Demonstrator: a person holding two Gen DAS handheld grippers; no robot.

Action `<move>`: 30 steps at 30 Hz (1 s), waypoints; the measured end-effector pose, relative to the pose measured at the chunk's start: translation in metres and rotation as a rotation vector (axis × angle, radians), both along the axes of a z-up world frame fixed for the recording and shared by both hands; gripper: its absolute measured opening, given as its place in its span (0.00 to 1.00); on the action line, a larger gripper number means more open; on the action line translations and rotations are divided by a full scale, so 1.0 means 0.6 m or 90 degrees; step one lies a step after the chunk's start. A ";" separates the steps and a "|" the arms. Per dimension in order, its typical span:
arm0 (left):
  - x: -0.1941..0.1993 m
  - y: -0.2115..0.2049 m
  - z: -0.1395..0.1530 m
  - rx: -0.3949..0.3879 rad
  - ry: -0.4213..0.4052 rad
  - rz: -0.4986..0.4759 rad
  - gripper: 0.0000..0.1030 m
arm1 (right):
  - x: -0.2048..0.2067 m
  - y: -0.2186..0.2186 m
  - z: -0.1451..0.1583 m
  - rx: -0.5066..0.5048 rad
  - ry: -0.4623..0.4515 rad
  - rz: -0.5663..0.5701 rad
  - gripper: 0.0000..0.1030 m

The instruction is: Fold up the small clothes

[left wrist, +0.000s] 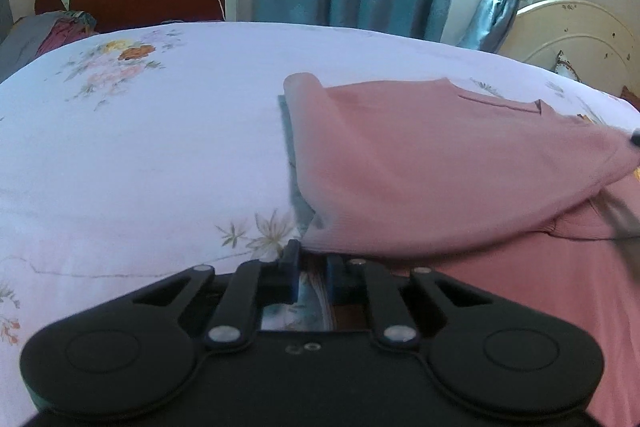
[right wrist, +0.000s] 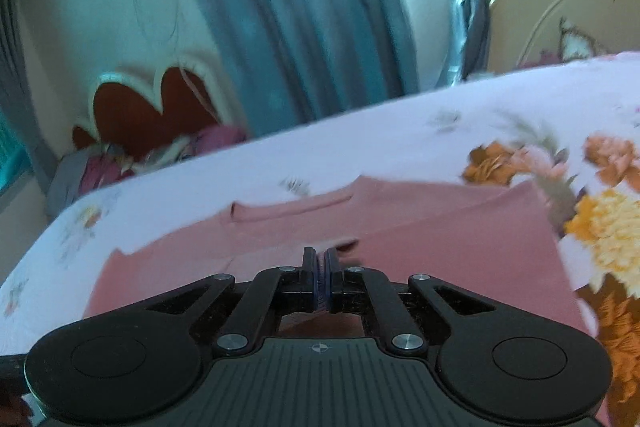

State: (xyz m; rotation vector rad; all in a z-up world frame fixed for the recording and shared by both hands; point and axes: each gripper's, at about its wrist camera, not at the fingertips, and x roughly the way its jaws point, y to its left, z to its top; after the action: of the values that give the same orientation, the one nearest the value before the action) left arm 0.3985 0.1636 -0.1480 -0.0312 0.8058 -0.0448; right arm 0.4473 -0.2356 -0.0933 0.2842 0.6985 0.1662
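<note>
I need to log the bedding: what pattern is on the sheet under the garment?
White bedsheet with orange, yellow and pink flowers; clearest in the right wrist view.

We cannot tell what the left gripper (left wrist: 313, 259) pinches: its fingertips are partly covered by the pink garment (left wrist: 440, 171). At the right edge of the left wrist frame, a dark blurred tip (left wrist: 634, 139) is cut off. In the right wrist frame, the floral sheet (right wrist: 520, 155) smears with motion blur at right.
</note>
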 end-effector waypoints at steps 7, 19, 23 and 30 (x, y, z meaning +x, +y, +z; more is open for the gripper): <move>-0.011 -0.001 0.004 0.010 0.000 -0.002 0.21 | -0.012 -0.019 -0.053 0.075 0.078 -0.037 0.47; -0.005 0.003 -0.004 0.036 -0.011 0.021 0.46 | 0.023 0.010 -0.072 0.156 0.145 0.006 0.20; 0.001 0.010 -0.006 0.024 -0.010 0.025 0.45 | 0.011 0.029 -0.014 0.106 0.060 0.025 0.17; -0.002 0.014 -0.009 0.021 -0.016 0.022 0.44 | 0.002 0.029 -0.022 -0.021 0.088 0.045 0.17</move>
State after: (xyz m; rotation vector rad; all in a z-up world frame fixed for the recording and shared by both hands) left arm 0.3975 0.1719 -0.1533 -0.0129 0.7806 0.0014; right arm 0.4487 -0.2180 -0.1064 0.2407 0.8480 0.2027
